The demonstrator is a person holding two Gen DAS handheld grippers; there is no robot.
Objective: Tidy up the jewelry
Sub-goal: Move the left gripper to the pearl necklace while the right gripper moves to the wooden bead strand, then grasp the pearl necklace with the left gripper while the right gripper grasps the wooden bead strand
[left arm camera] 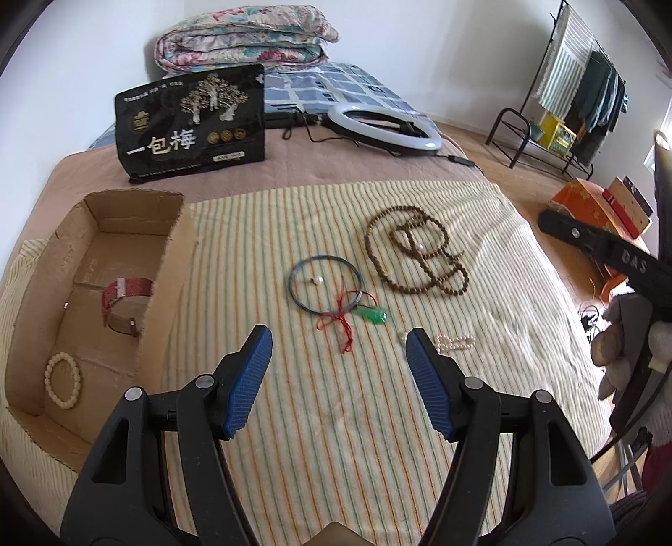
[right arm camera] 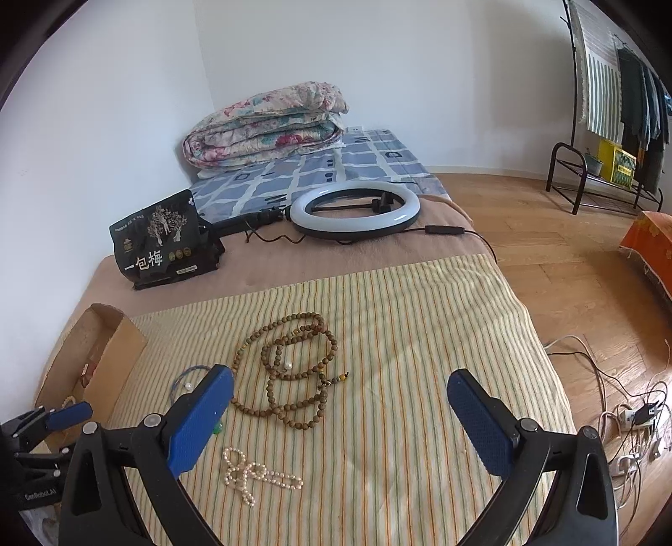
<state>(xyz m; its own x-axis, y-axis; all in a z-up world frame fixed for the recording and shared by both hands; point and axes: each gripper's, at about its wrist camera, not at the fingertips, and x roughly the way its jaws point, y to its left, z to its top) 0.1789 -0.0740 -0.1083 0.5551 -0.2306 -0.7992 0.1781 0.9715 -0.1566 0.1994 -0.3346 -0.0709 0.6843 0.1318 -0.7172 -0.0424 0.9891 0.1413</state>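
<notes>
On the striped cloth (left arm camera: pixel 294 218) lie a long brown bead necklace (left arm camera: pixel 413 252), a blue cord ring (left arm camera: pixel 325 283), a red string with a green pendant (left arm camera: pixel 371 315) and a pearl strand (left arm camera: pixel 455 342). A cardboard box (left arm camera: pixel 164 269) at the left holds a red-strap watch (left arm camera: pixel 124 304) and a cream bead bracelet (left arm camera: pixel 63 380). My left gripper (left arm camera: pixel 338 340) is open and empty, just short of the red string. My right gripper (right arm camera: pixel 340 382) is open and empty above the cloth, with the brown necklace (right arm camera: pixel 290 369) and pearl strand (right arm camera: pixel 256 474) to its left.
A black snack bag (left arm camera: pixel 193 122) stands behind the box. A ring light (left arm camera: pixel 384 128) with its cable lies further back, before a folded quilt (left arm camera: pixel 248 38). Right of the bed are wood floor, cables (right arm camera: pixel 630 407), an orange box (left arm camera: pixel 588 206) and a clothes rack (left arm camera: pixel 579 88).
</notes>
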